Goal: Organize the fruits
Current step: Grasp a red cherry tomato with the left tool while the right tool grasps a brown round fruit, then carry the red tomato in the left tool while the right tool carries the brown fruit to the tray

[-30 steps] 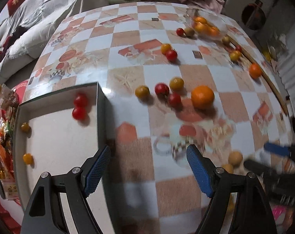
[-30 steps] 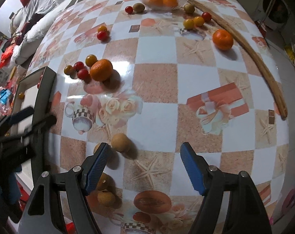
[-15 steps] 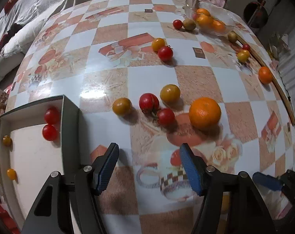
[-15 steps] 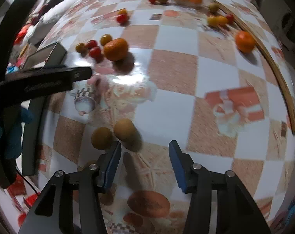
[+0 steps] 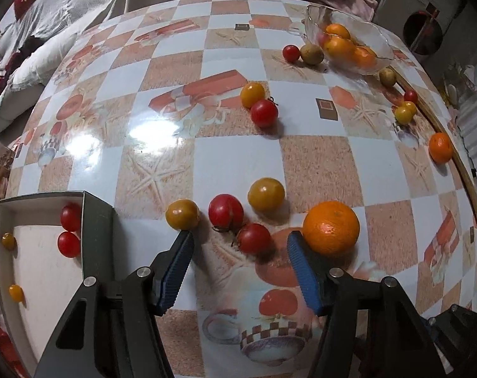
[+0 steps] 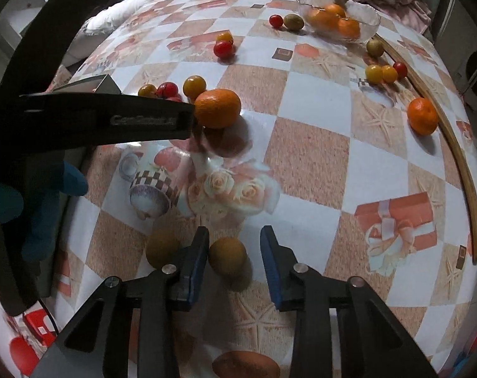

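Observation:
My left gripper (image 5: 240, 241) is open with a red cherry tomato (image 5: 254, 238) between its fingers. A second red tomato (image 5: 225, 212), two yellow tomatoes (image 5: 182, 214) and a large orange (image 5: 331, 228) lie just beyond it. My right gripper (image 6: 234, 239) is open around a brown longan-like fruit (image 6: 227, 256); another brown fruit (image 6: 162, 247) lies left of its left finger. A dark-walled box (image 5: 97, 220) at the left holds red and yellow tomatoes. A glass bowl (image 5: 380, 44) at the far side holds oranges.
The left gripper's body (image 6: 106, 119) and a gloved hand (image 6: 33, 201) fill the left of the right wrist view. A curved wooden stick (image 6: 459, 145) lies along the right table edge. Loose tomatoes, an orange (image 6: 422, 116) and brown fruits are scattered at the far side.
Both grippers moved forward. The left one closed in on the tomato cluster. The right one narrowed and now has the brown fruit between its fingers.

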Available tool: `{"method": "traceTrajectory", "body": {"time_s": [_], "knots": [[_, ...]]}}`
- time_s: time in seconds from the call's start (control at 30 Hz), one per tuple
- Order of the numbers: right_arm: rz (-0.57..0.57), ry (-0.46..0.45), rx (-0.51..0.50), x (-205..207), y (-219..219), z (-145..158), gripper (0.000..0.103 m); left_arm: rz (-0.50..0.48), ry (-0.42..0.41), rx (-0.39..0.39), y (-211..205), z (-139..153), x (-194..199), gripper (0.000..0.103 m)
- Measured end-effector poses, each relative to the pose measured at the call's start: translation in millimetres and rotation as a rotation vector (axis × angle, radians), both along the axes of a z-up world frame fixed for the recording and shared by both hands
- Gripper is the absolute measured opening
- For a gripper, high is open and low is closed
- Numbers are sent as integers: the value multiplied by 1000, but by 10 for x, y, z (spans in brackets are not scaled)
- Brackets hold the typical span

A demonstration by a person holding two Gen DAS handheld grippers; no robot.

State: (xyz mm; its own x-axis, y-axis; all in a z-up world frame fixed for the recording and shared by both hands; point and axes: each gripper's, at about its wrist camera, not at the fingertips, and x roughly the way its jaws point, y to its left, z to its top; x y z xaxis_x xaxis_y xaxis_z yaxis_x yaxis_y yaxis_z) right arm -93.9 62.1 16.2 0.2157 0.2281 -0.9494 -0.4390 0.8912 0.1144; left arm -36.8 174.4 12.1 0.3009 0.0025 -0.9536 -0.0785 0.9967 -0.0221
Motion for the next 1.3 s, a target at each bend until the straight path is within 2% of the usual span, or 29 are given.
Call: {"method": "traceTrajectory", "body": {"time_s": [0.03,0.07,0.1,0.13,0.2,0.23,0.43,0.73,1.3], "knots": [[1,-3,1,0,4,-2,37,4,-2,11,-10,0,-5,58],[0,-5,3,4,14,-6,32,5,-6,12,-9,6,-13,54],[-1,-4,7,14,24,-8,23,6,-8,11,-13,12,-19,45],[-3,2,14,20,23,-10,23,6,-10,12,-10,19,-25,36],[-20,15,28,52,14,-9,23,4,-12,2,6,30,-36,25],[-29,22,34,68,9,-12,23,4,-13,-6,28,36,-42,23],[-77,50,63,63,-125,18,23,1,-25,-72,106,118,-140,23],[-153,70,96,43,-361,122,23,-36,-40,-88,93,280,-267,23],[-160,70,100,59,-340,279,23,-15,-68,-100,324,540,-599,23]]}}
